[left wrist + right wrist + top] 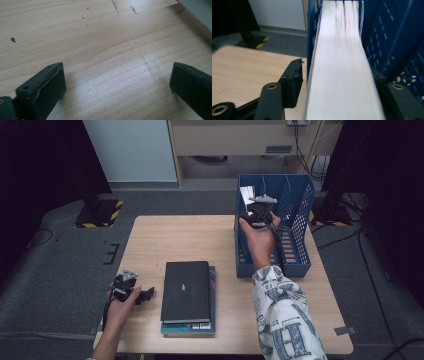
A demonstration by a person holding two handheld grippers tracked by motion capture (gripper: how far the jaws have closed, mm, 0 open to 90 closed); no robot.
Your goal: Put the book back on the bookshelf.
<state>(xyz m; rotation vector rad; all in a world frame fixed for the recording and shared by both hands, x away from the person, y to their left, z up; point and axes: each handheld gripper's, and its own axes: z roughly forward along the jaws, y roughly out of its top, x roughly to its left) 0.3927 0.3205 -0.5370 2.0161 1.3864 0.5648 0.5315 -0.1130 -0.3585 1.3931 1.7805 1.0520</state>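
The left gripper point(145, 295) rests low on the pale wooden table point(170, 237), left of the black hardcover book point(186, 290) stacked on a teal book point(212, 300), its jaws spread wide with nothing between them. The black cover's small logo is unreadable. Right of that stack, the right hand point(260, 237) reaches forward into the blue perforated plastic file rack point(300, 245). The right gripper point(337, 82) straddles a thick white-paged book point(342, 62) standing on edge in the rack's left compartment, long axis running away; the left jaw stands clear of it.
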